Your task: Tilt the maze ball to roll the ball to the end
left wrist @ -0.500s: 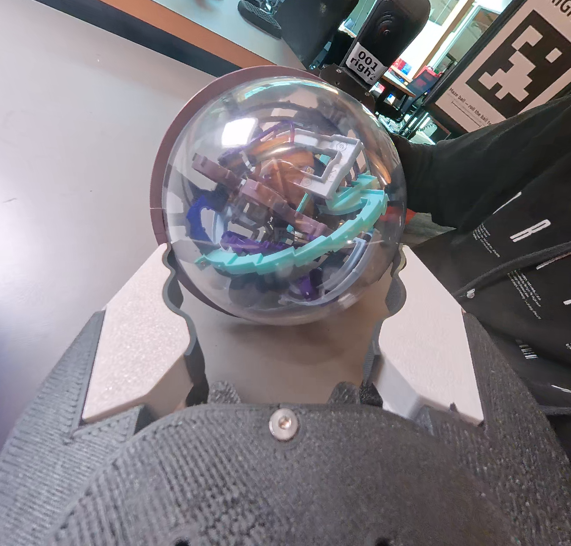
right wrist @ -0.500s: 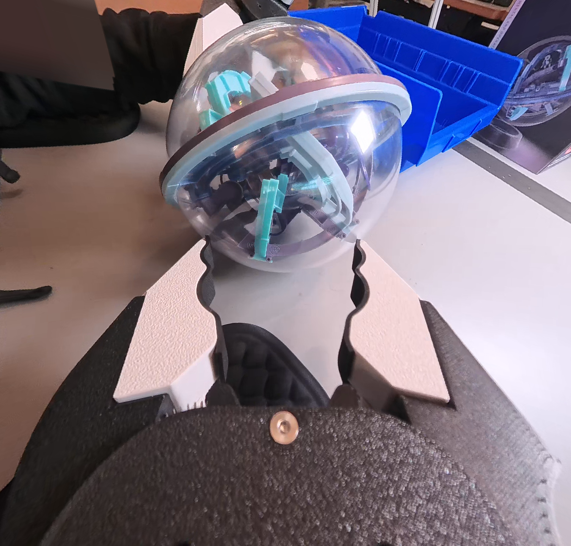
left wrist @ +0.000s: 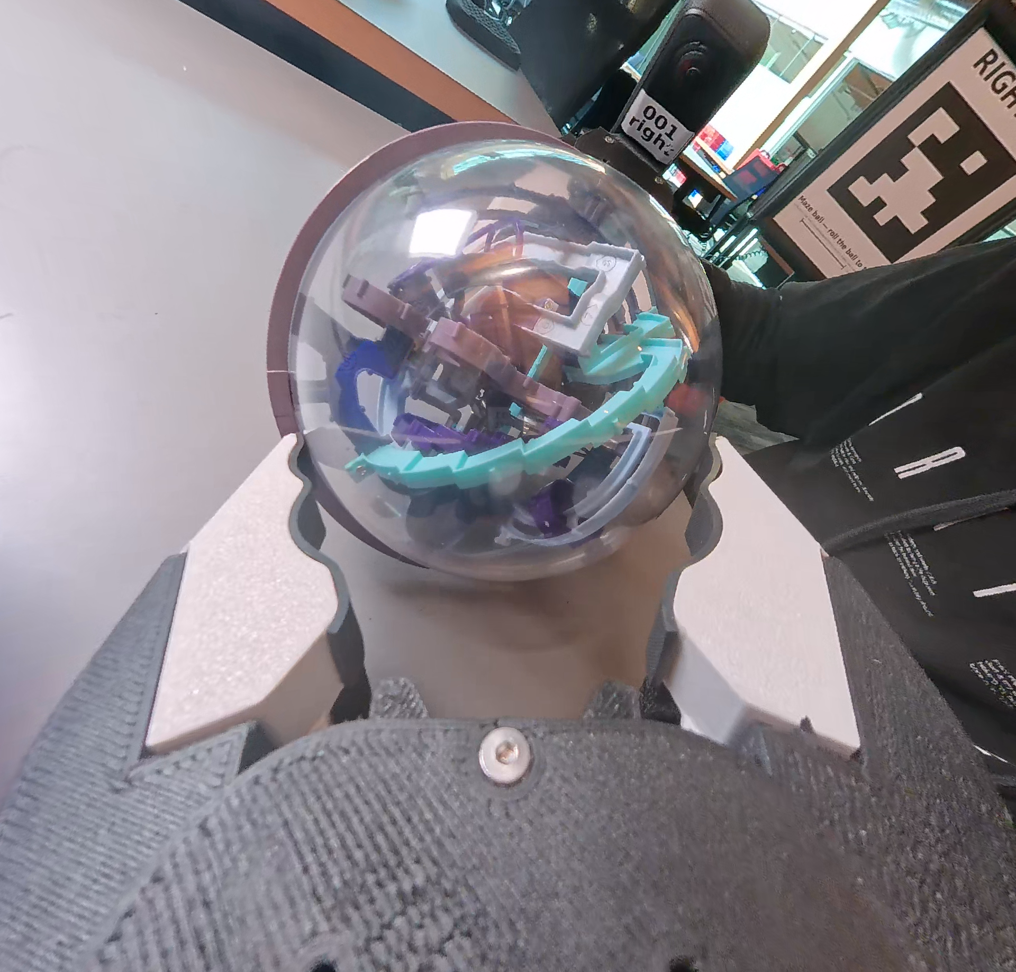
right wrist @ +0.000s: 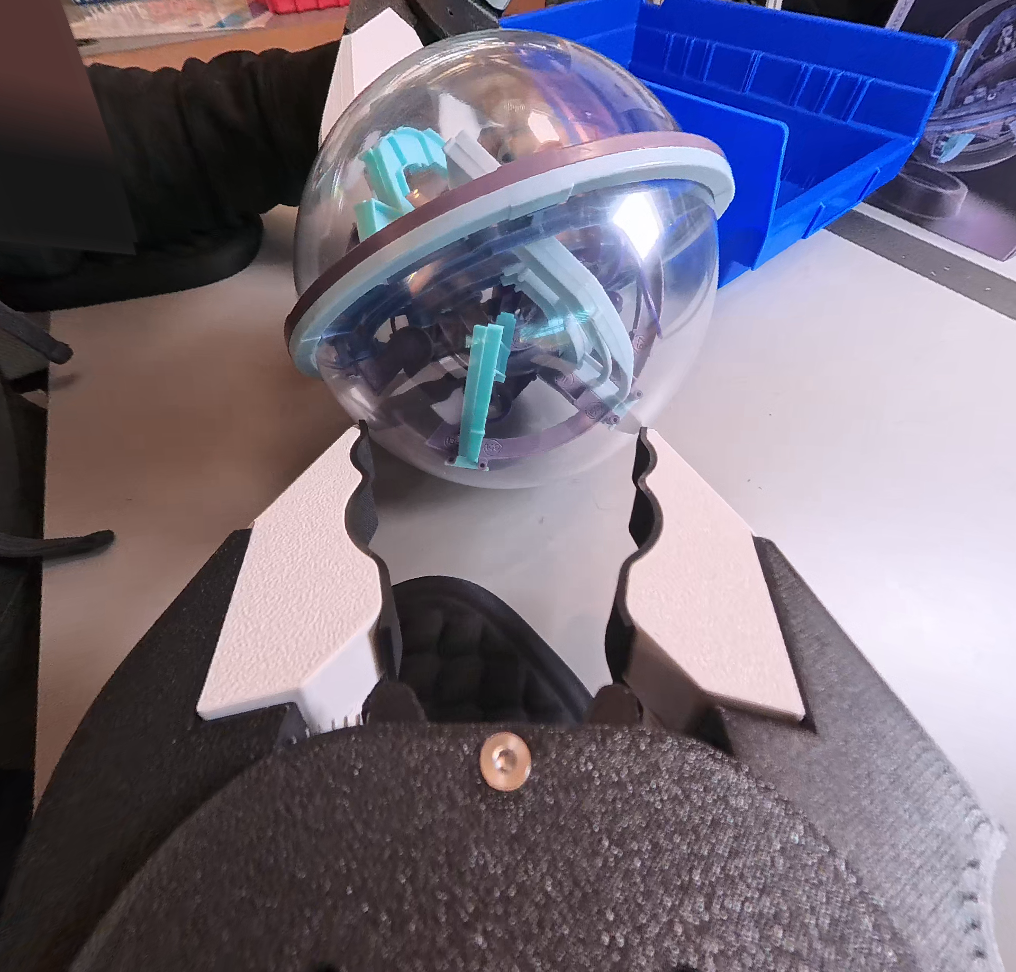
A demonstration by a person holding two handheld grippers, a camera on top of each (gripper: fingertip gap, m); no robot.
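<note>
Our left gripper (left wrist: 503, 450) has its two white fingers spread wide around the maze ball (left wrist: 495, 362), the dark wavy pads meeting the clear shell on both flanks, so we judge it to be clamping the sphere. From the opposite side our right gripper (right wrist: 500, 439) does the same: its fingertips (right wrist: 357, 445) sit against the lower curve of the maze ball (right wrist: 506, 263), though whether both pads truly press or only rest there is hard to say. The ball is thus cradled between the two tools, low over the pale desk (right wrist: 824, 450), and whether it rests on the surface or hangs just clear of it we cannot tell; its brown and pale-blue rim (right wrist: 605, 175) is slanted, so the sphere is already tilted. To do this step well, we turn both wrists together and slowly, keeping an even squeeze so the smooth shell does not slip. We make small tilts and then pause to watch the teal track (left wrist: 495, 456); the little ball inside is not something we can pick out here, so we should find it before tilting further. The blue bin (right wrist: 797, 120) stands near behind, and we keep the sphere clear of it.
</note>
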